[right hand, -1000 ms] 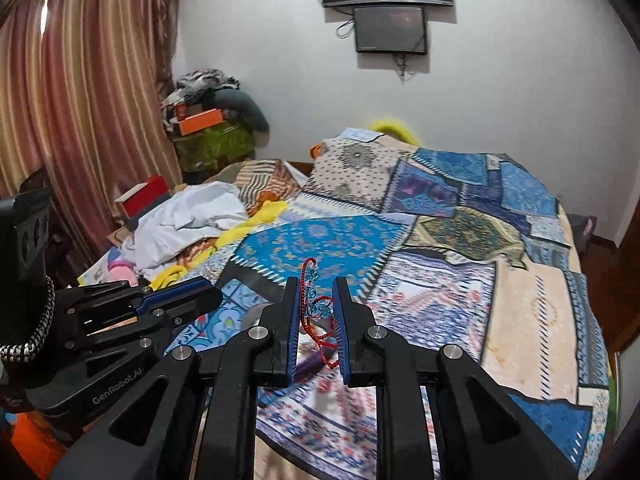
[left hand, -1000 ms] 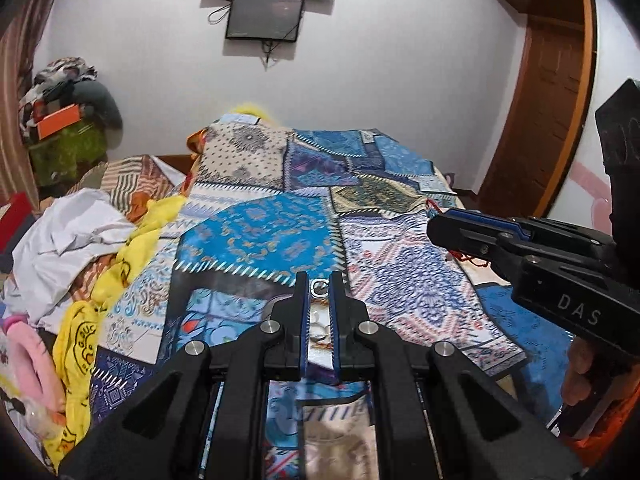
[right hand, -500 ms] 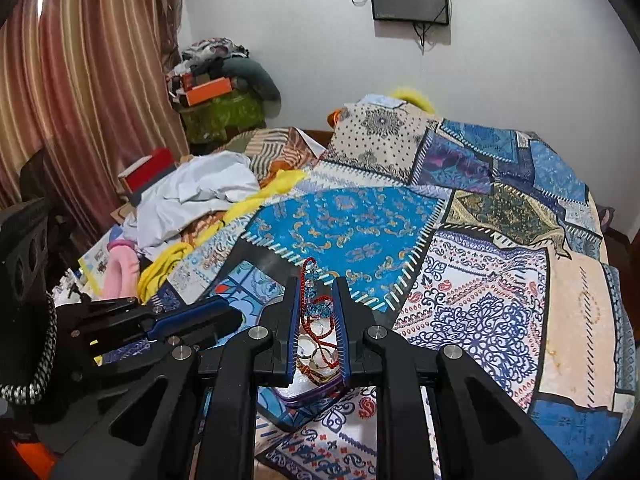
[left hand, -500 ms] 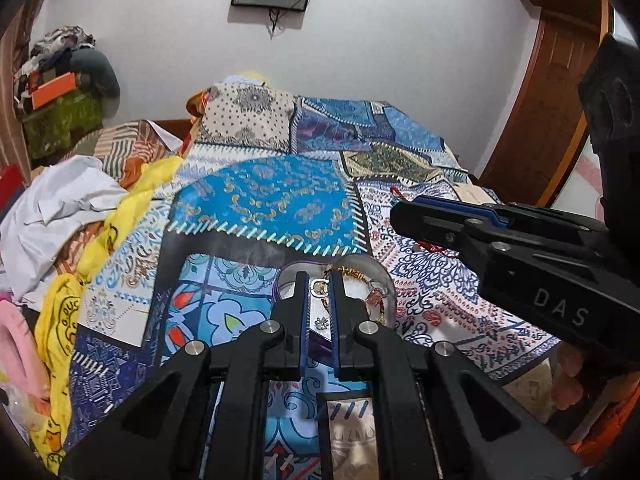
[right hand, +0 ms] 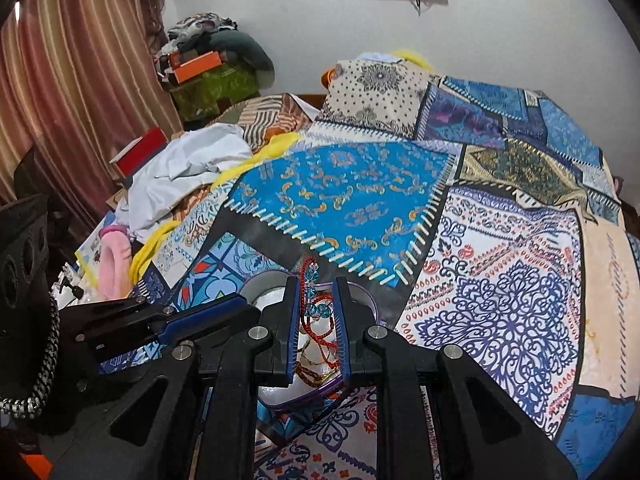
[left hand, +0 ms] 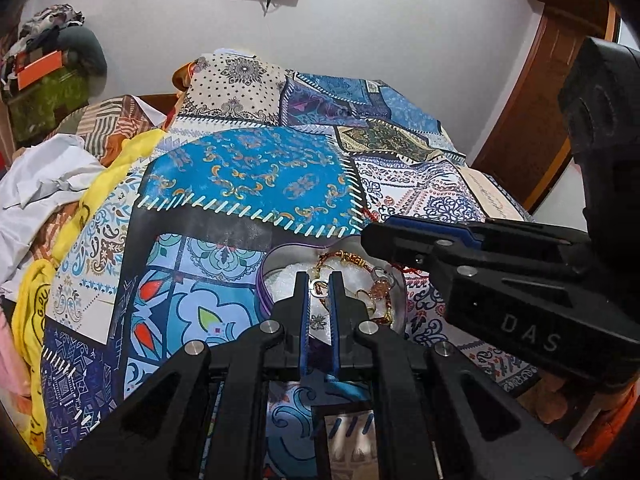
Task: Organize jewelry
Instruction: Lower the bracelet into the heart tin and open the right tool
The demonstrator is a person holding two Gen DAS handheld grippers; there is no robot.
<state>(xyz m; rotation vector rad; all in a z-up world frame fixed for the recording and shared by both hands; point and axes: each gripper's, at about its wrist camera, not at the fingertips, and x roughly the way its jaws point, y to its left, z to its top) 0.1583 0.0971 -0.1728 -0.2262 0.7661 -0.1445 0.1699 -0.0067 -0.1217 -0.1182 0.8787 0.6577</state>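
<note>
While both grippers hover over the purple-rimmed box (left hand: 262,280) on the bedspread (left hand: 248,172), the left gripper (left hand: 319,280) pinches a small ring (left hand: 317,283) and the right gripper (right hand: 316,300) clamps a red beaded cord (right hand: 320,320); a careless release could tangle them or drop them beside the box.
</note>
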